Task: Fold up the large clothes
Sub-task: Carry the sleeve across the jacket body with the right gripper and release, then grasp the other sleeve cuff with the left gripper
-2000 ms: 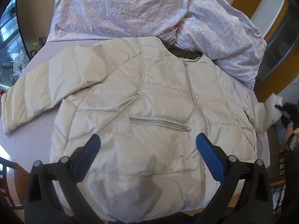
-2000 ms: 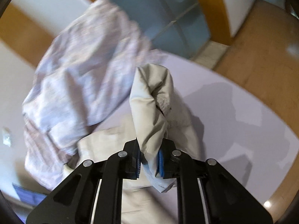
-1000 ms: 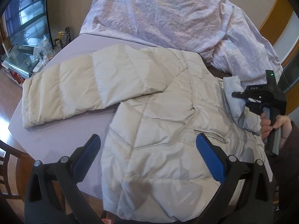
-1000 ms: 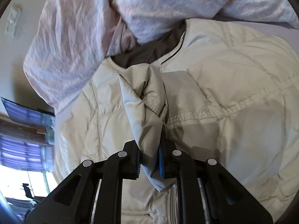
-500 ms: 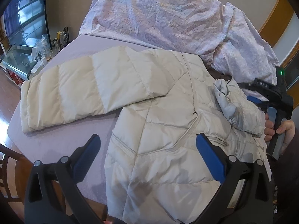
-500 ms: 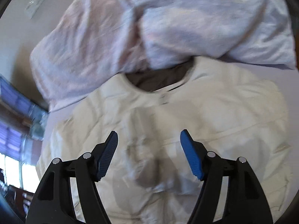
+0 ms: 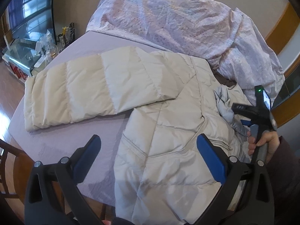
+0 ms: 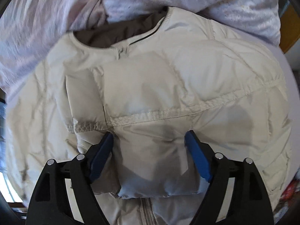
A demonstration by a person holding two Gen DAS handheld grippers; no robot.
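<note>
Blue-padded right tool (image 8: pixel 149 146), jaws opening, straddles the folded sleeve (image 8: pixel 150 112) lying across the jacket (image 7: pixel 168 159) chest, no longer pinching it. Left tool (image 7: pixel 148 155) hangs apart, empty, nearer the other sleeve (image 7: pixel 90 90), whose long axis runs leftward from the jacket over the tabletop (image 7: pixel 61 144).

Jacket (image 7: pixel 168 140) being spread across the table (image 7: pixel 56 146), bedding (image 7: pixel 178 18) being heaped behind it.

One sleeve (image 7: pixel 84 93) is being stretched out to the left over the table; the other sleeve (image 8: pixel 150 103) is being laid folded on the jacket's chest, its cuff end between the opening jaws of the right hand-held gripper (image 8: pixel 149 144). The left hand-held gripper (image 7: pixel 148 153) is being held over the near hem, nothing between its wide-set jaws.
</note>
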